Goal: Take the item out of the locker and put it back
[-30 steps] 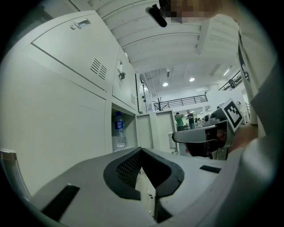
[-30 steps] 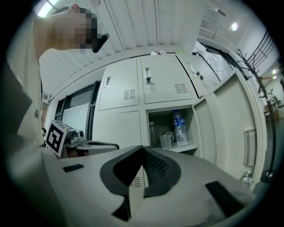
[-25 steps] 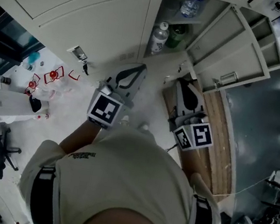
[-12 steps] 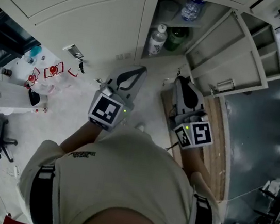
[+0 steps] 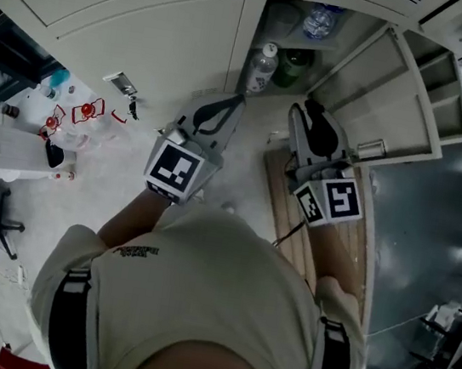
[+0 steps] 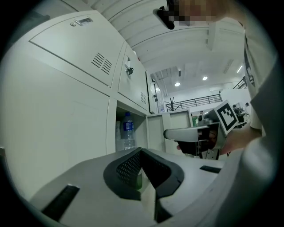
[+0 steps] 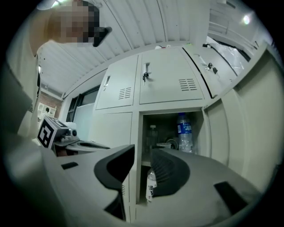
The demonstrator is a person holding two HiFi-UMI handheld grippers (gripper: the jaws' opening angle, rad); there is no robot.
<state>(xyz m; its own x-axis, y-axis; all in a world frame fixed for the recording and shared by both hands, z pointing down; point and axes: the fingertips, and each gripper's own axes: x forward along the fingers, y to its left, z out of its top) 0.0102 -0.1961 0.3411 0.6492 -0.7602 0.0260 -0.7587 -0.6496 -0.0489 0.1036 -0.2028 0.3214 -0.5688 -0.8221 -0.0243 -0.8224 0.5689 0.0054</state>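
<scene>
Spreading now, your right tongs were clenched a second ago and grip nothing. Both pairs have also edged up to the open locker, so the reach-in looks about to start, with nothing taken yet. Your left tongs are clenched on nothing. Straight ahead of the right tongs, well apart from them, the bottle stands low inside the locker (a green bottle just beside it), long axis vertical, cap up.
</scene>
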